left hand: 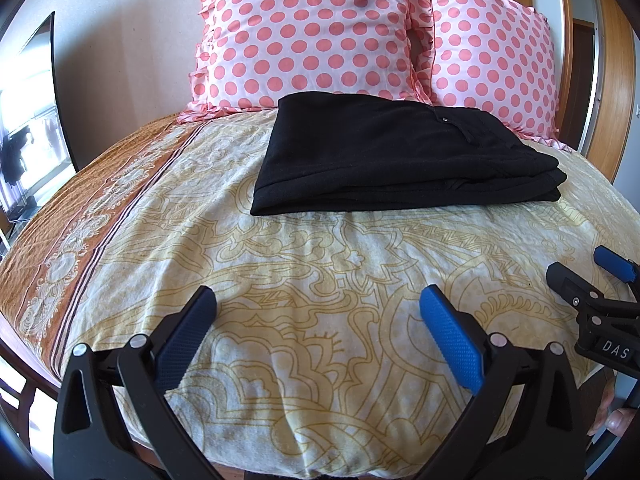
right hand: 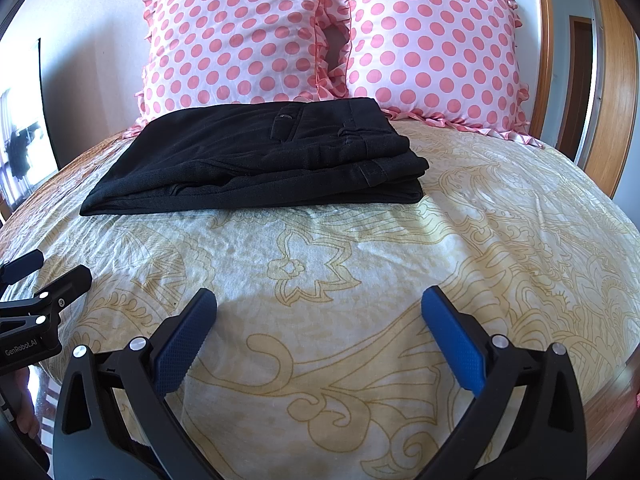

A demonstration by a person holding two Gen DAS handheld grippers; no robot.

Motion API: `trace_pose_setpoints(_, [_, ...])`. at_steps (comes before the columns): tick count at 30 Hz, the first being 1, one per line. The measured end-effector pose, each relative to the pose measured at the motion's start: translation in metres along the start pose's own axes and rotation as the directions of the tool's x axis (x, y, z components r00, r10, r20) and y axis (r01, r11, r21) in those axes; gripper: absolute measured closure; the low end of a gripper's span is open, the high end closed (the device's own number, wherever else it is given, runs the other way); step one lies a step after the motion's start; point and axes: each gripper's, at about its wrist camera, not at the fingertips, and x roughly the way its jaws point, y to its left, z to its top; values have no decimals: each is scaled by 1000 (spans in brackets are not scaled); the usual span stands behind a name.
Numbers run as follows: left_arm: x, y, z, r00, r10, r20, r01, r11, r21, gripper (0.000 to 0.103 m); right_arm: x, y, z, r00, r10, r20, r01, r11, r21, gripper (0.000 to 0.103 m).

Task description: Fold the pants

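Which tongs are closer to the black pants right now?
Neither clearly. Left tongs and right tongs both hang open, short of the folded black pants, touching nothing.

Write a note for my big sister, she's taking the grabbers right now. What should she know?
Left gripper: open, empty, above the bedsheet.
Right gripper: open, empty, beside the left one.
Black pants: folded into a flat stack on the bed, just in front of the two polka-dot pillows, clear of both grippers.
Done: the folding looks finished.
Left: probably nothing; maybe square up the uneven right edge.

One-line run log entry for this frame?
pants: folded, on bed | left gripper: open, empty | right gripper: open, empty | pillows behind
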Motion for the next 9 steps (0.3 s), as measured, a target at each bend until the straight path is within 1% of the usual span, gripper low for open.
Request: trace_pose_setpoints(9, [0, 0, 0, 1000, 0, -4, 0, 1000, -1, 2, 0, 0, 0, 1000, 0, 0, 0, 1000, 0, 1])
